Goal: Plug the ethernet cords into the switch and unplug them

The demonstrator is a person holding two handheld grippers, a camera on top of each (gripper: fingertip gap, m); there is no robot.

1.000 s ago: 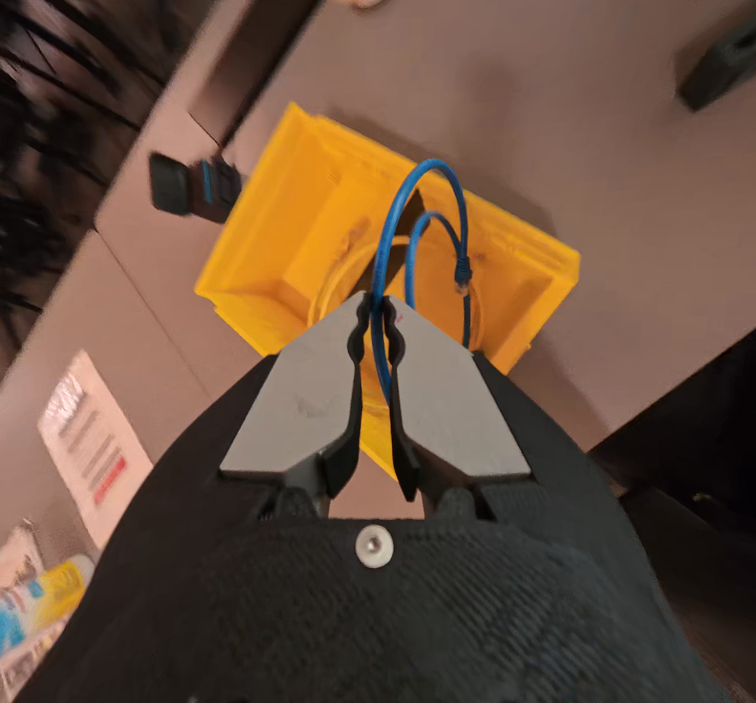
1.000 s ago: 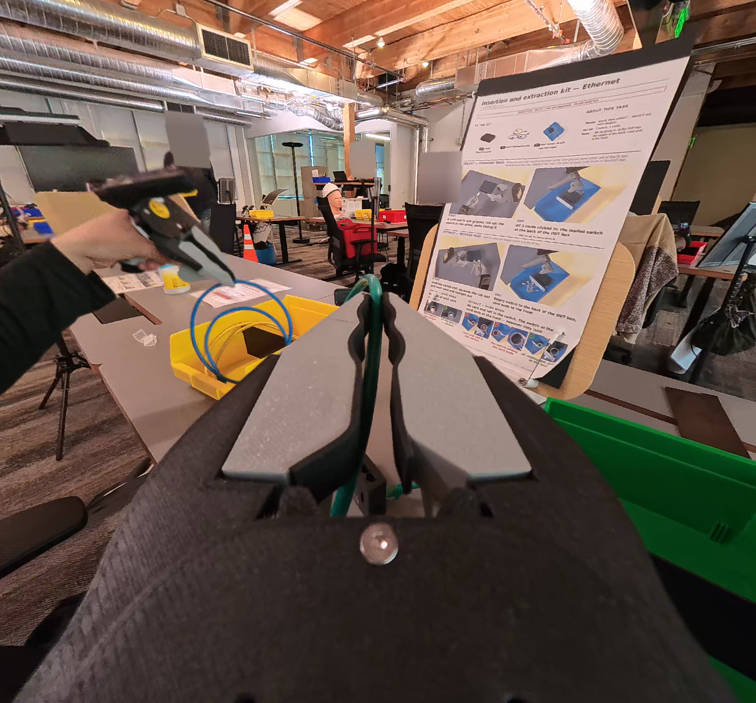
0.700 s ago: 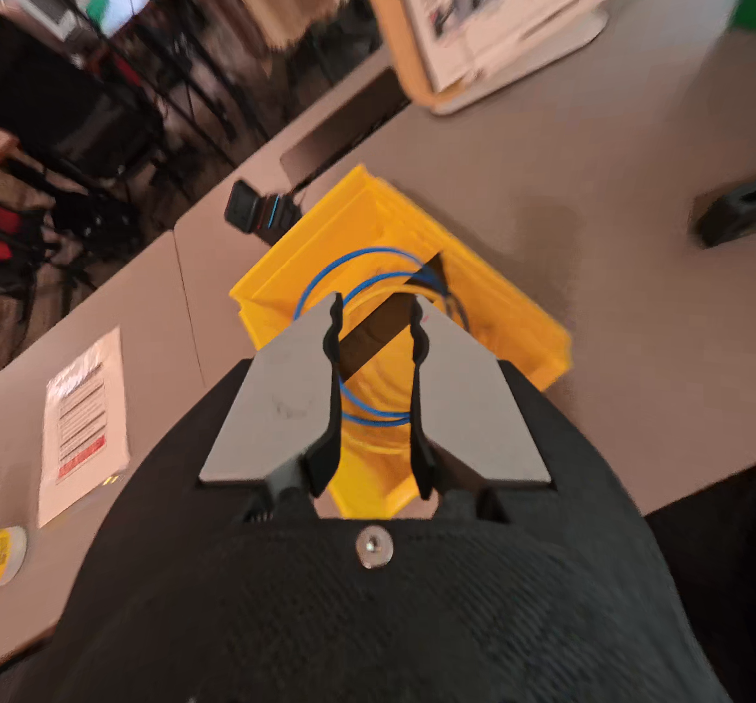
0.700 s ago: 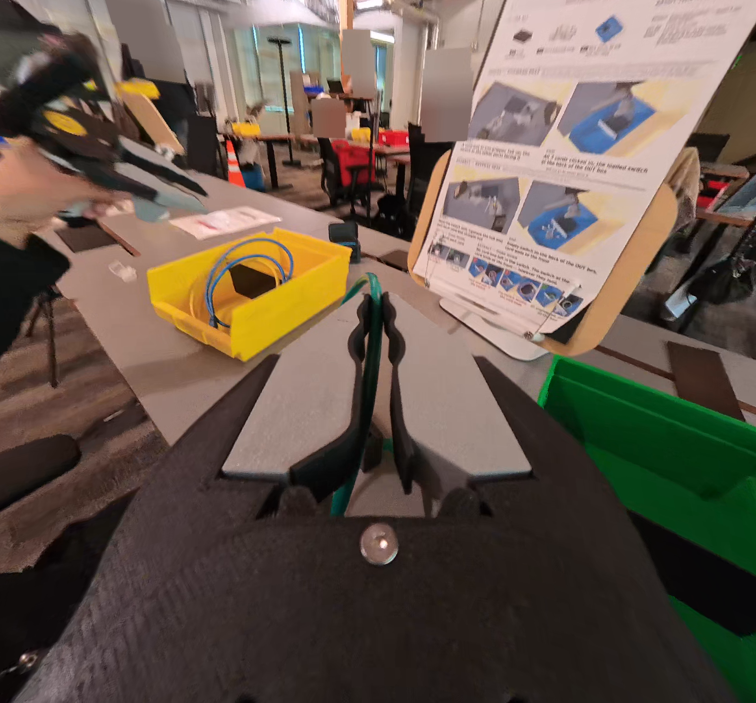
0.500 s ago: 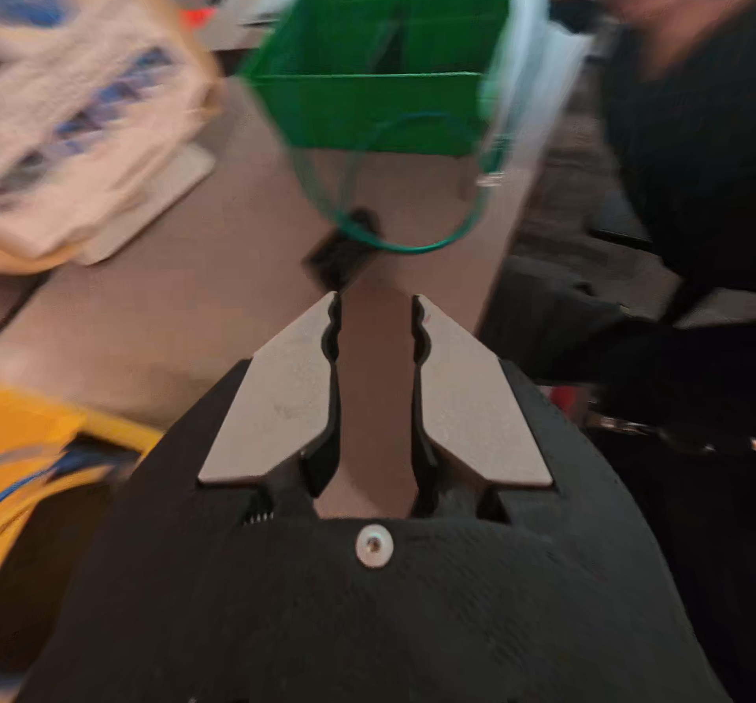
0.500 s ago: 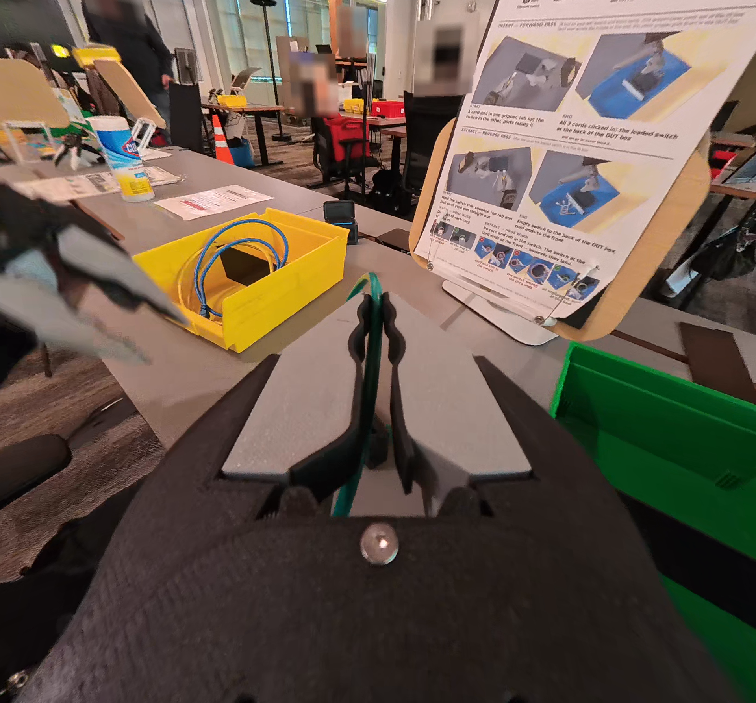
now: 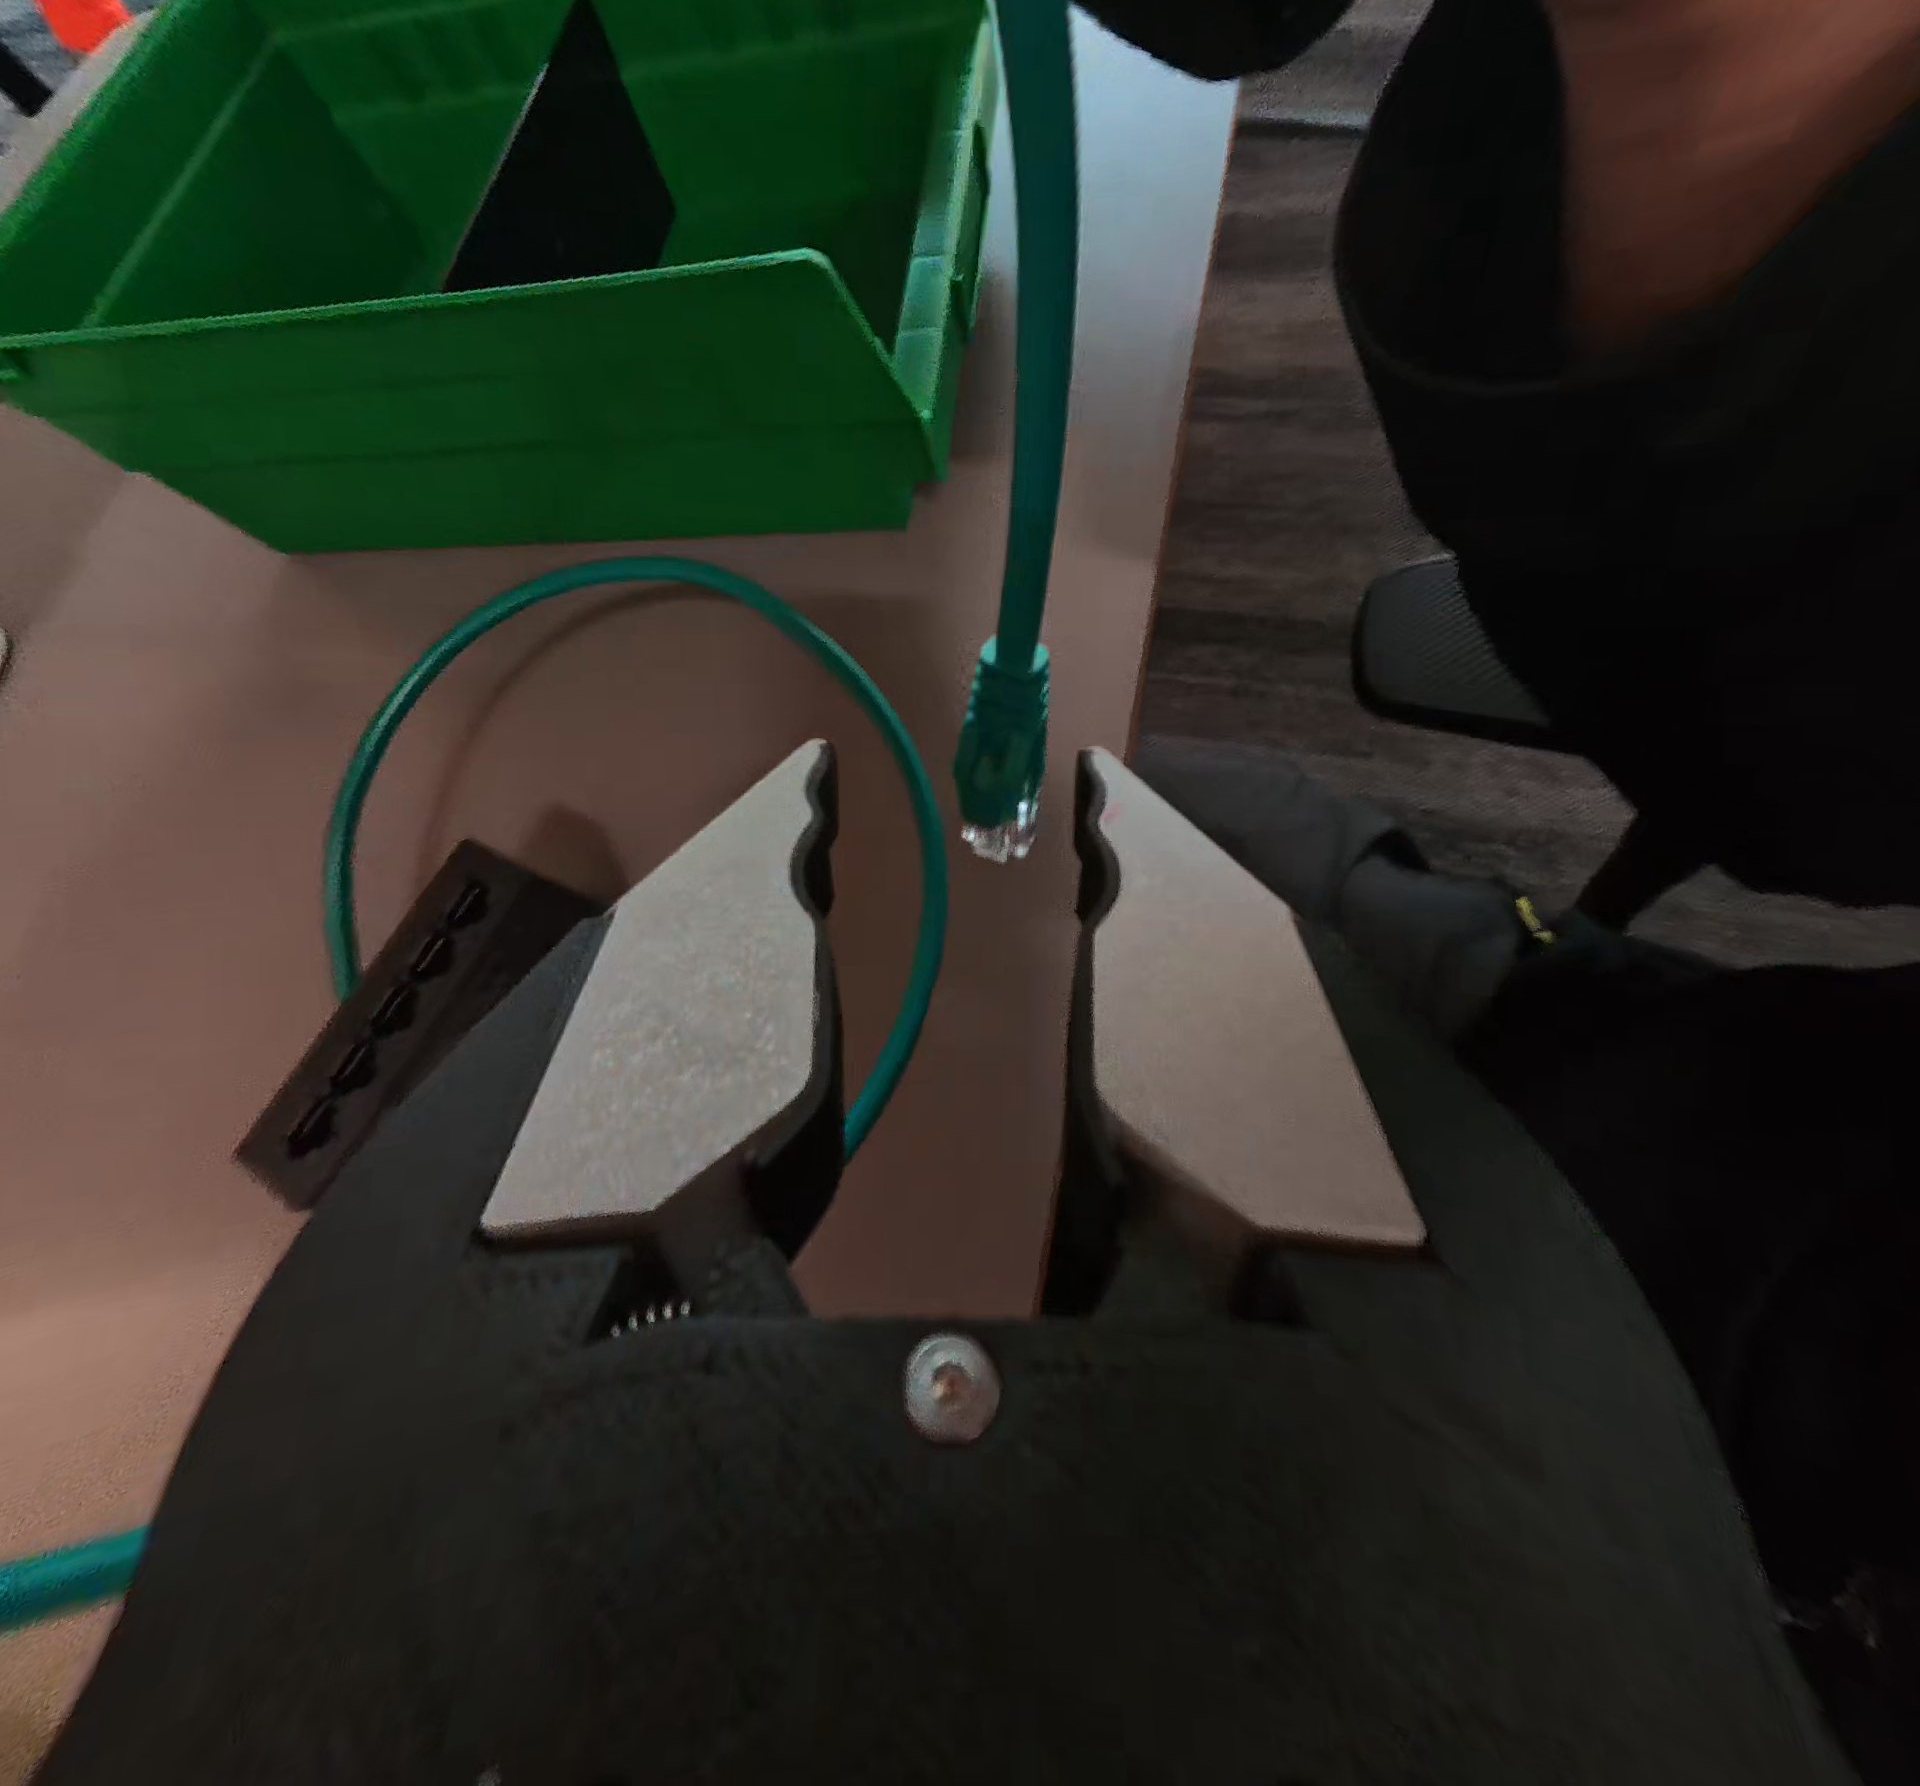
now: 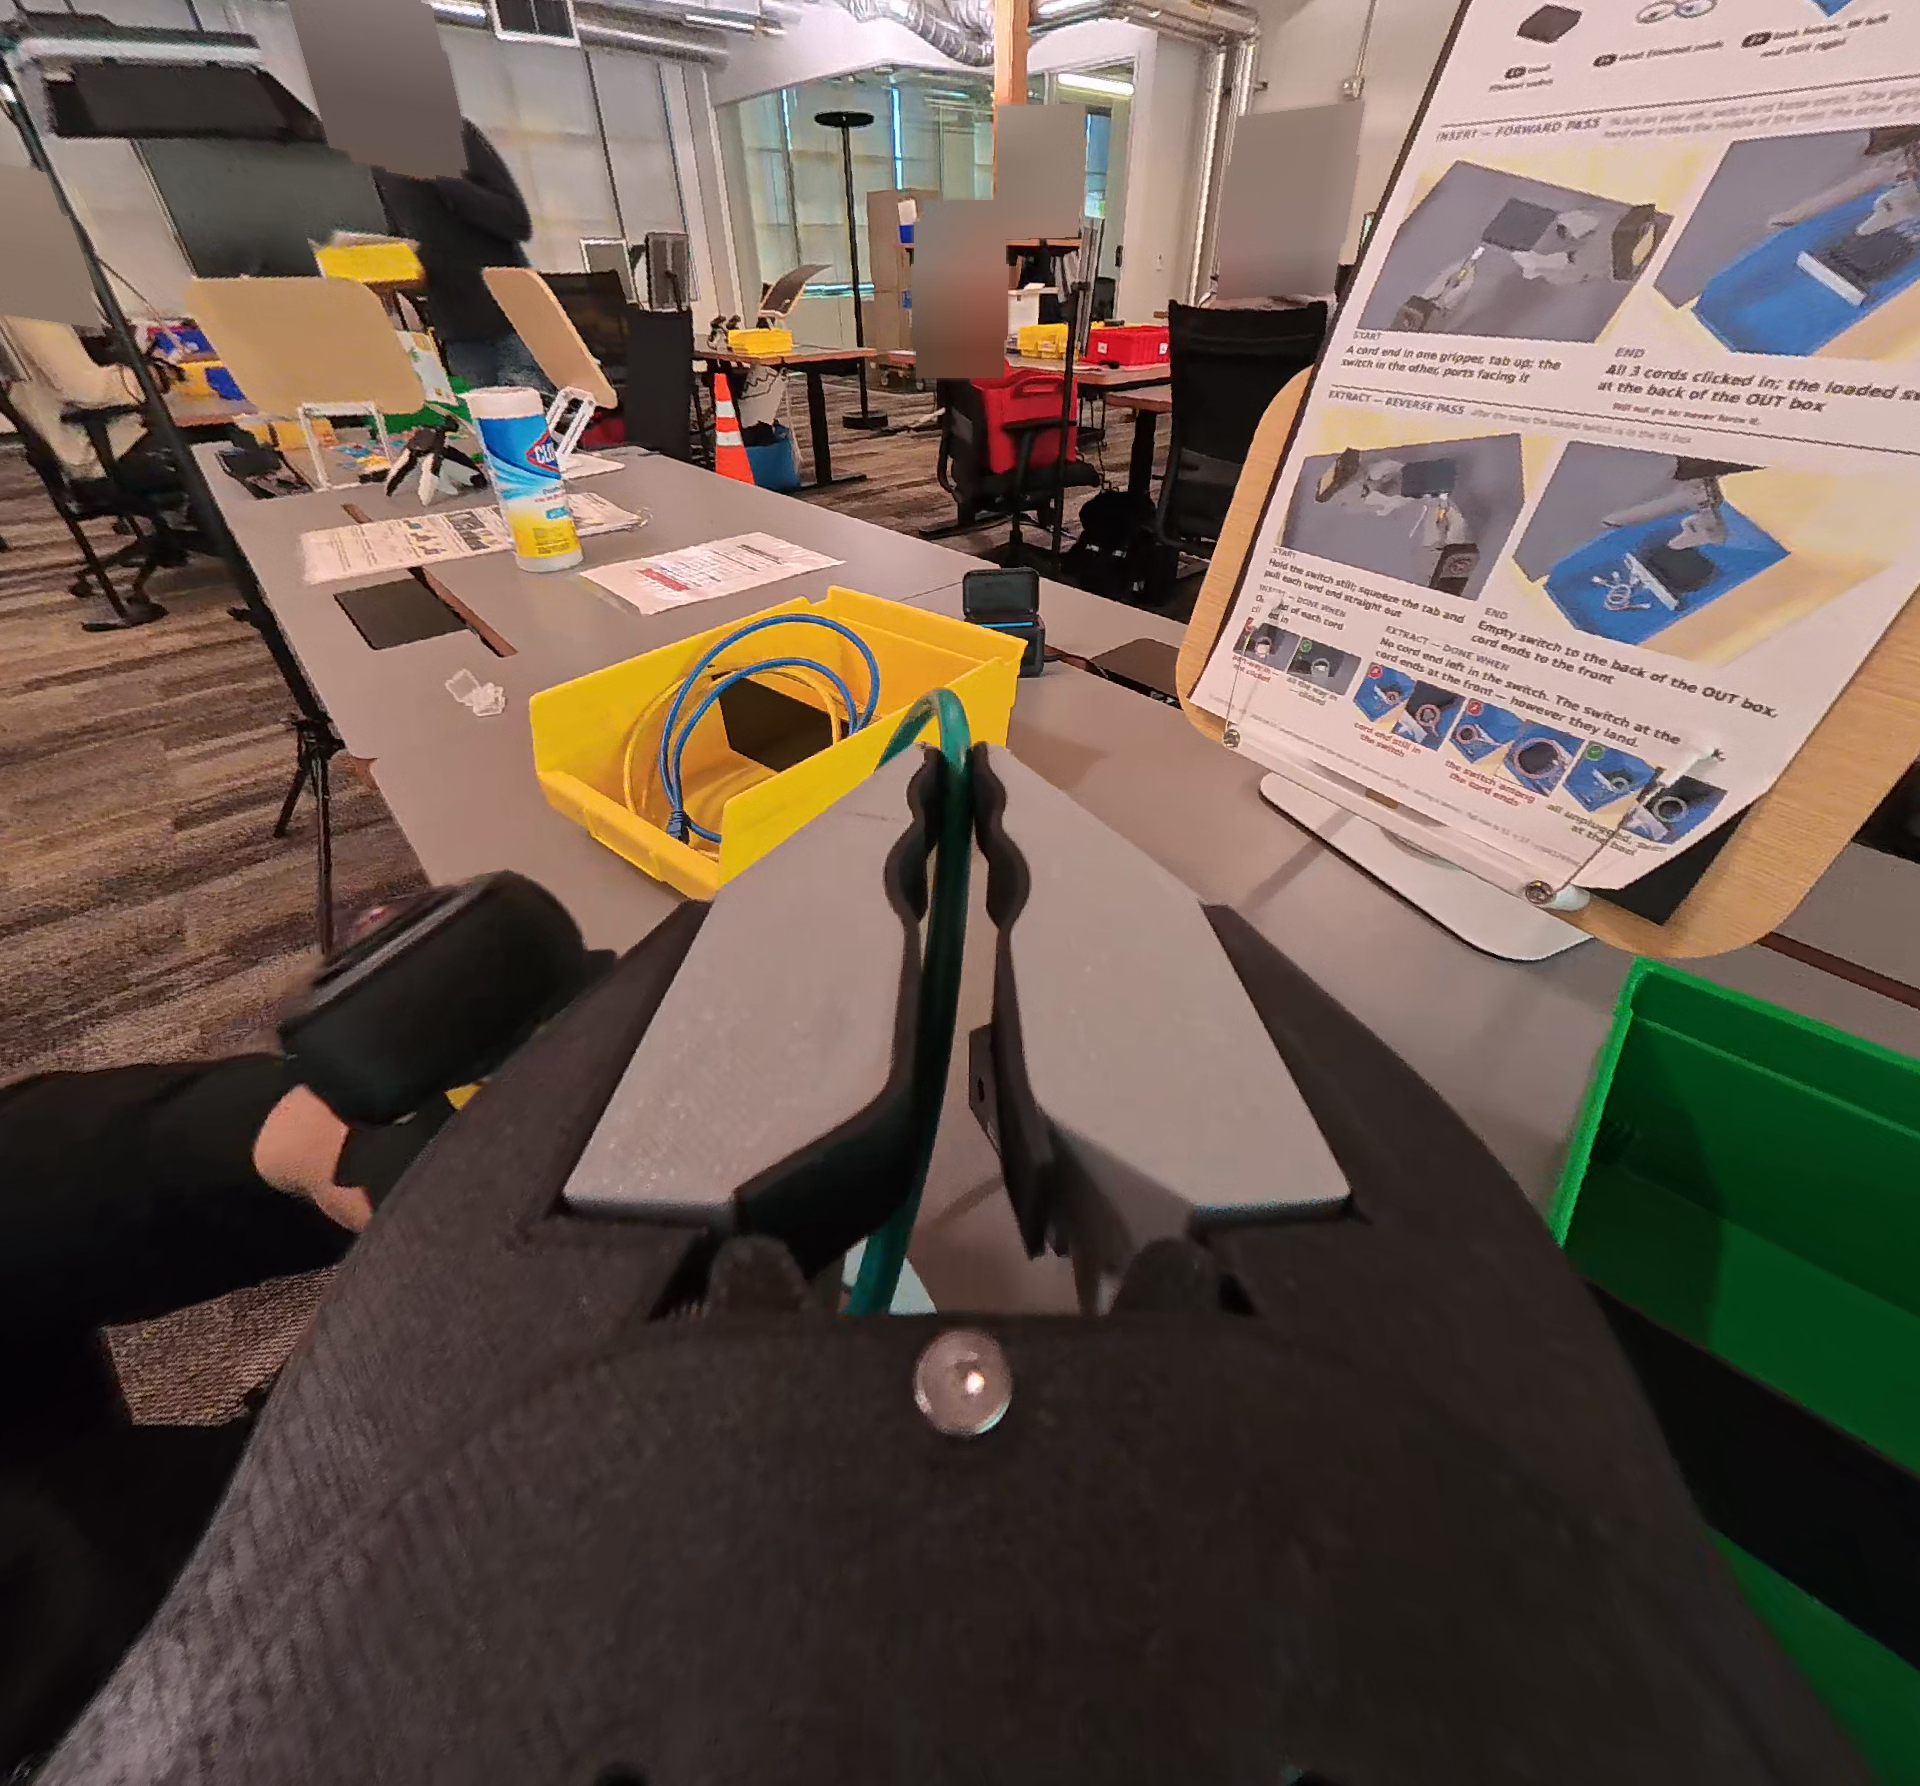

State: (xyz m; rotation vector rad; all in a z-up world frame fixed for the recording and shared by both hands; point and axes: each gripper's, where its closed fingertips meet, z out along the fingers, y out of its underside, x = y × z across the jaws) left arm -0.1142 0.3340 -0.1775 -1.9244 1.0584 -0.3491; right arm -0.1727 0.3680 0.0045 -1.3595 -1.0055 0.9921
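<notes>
Your left gripper [image 7: 954, 822] has its jaws spread wide with nothing between them, just above the table [image 7: 156, 801] near its edge on your side. Your right gripper [image 8: 948, 780] has its jaws pressed together, pinching the green cord [image 8: 940, 957]. Only the left wrist view shows where that cord goes: it hangs down from the top of the picture, and its plug [image 7: 1003, 754] dangles just beyond the left fingertips, touching neither of them. The same view shows the black switch [image 7: 390, 1014] lying flat on the table with its row of ports facing up, partly hidden behind your left finger. A green loop of cord curves around beside it, but you cannot tell if it is plugged in. The green bin [image 7: 499, 313] sits behind, toward the far side. Only the right wrist view shows the yellow bin [image 8: 769, 728] farther along the table with a blue cord [image 8: 769, 697] coiled inside, and a picture board [image 8: 1621, 448] standing near the far edge. There the switch is only a small dark bit between your right fingers.
</notes>
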